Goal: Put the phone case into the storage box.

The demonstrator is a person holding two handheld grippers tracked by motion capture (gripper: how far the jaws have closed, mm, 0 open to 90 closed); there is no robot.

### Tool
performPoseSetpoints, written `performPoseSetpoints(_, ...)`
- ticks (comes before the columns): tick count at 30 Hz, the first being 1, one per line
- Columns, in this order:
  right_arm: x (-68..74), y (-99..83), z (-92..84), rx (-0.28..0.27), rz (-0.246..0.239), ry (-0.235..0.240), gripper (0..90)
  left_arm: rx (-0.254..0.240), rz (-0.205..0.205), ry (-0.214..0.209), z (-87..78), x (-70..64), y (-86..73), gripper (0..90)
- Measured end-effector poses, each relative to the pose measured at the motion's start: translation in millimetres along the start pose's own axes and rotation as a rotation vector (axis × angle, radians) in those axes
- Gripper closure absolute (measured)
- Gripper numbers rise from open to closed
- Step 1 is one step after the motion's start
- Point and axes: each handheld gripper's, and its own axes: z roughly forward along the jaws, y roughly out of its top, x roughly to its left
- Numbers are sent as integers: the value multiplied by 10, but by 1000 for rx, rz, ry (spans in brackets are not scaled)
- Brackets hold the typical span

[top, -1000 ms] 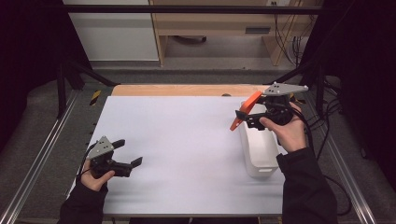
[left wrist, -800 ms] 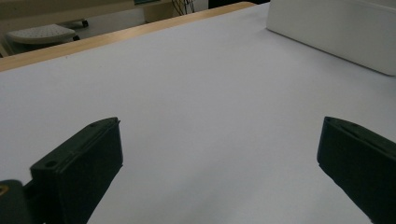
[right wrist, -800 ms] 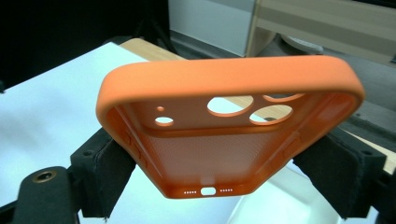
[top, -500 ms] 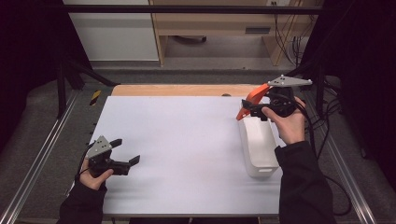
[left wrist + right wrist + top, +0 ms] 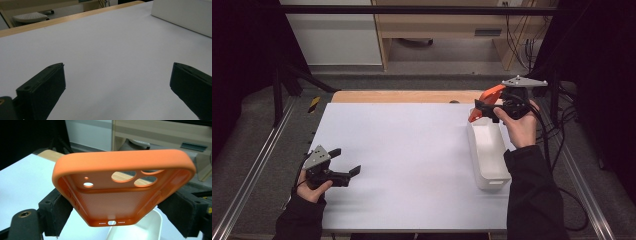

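An orange phone case (image 5: 494, 91) (image 5: 120, 195) with camera cut-outs hangs in the air above the far end of the white bin (image 5: 487, 172). My right gripper (image 5: 481, 106) (image 5: 120, 216) is shut on the case, with a black jaw pressing on each long side. My left gripper (image 5: 346, 161) (image 5: 117, 85) rests low over the white table top (image 5: 412, 150) at the near left. It stands open, with nothing between its jaws.
The long white bin (image 5: 182, 15) (image 5: 140, 230) lies lengthwise on the right side of the table. A wooden strip (image 5: 402, 96) runs along the far edge. Metal rails (image 5: 257, 165) flank the table, and cables (image 5: 562, 130) trail at the right.
My right gripper has carried the orange case a little to the right and farther back over the bin's far end. The left gripper has stayed where it was.
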Motion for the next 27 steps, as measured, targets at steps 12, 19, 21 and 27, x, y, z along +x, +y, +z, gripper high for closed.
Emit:
performPoseSetpoints(12,-79,20,142,15,47,-84,155,10,6,-9,18,-18,-1,0)
performPoseSetpoints(19,-111,5,231,34,73,-117,154,12,6,-11,22,-21,0,0)
performPoseSetpoints(21,-115,-1,252,38,86,-128,154,15,10,-13,27,-26,0,0)
performPoseSetpoints(27,-138,-14,335,61,109,-153,154,20,15,-19,42,-40,0,0)
